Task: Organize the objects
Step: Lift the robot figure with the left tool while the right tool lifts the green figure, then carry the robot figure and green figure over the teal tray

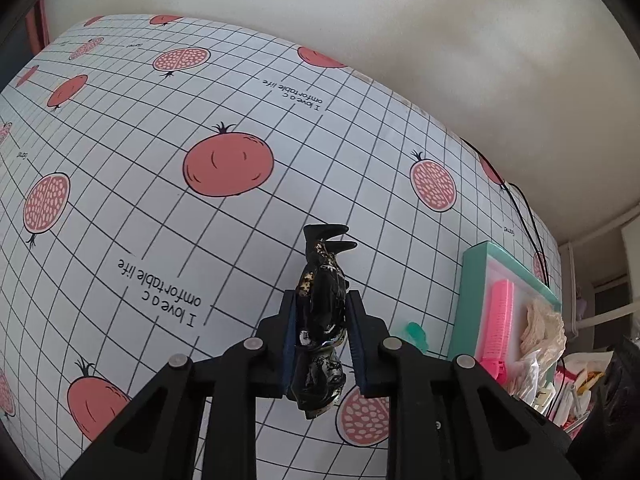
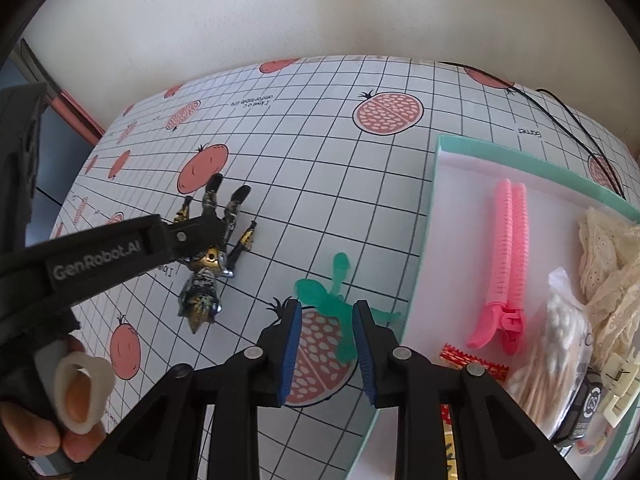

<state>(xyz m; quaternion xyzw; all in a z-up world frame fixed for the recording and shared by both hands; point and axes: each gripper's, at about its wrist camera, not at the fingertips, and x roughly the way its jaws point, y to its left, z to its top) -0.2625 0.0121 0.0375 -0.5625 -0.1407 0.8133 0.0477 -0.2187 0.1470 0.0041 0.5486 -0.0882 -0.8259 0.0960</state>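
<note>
Left gripper (image 1: 322,320): jaws clenched on the black-and-gold toy figure (image 1: 320,308), just over the tabletop (image 1: 168,128) (pomegranate-print cloth).
Right gripper (image 2: 326,324): jaws released, empty, above a green toy figure (image 2: 326,292) beside the teal tray (image 2: 424,240).

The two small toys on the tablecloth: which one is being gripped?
The black and gold figure, clamped between the left gripper pads. The green translucent toy lies free between the right gripper's open jaws.

The left gripper (image 1: 322,340) points steeply downward, jaws clamped on a black-and-gold toy figure (image 1: 320,320). The right gripper (image 2: 326,344) also tilts down, jaws parted and gripping nothing. A hand (image 2: 48,412) grips the left handle.
</note>
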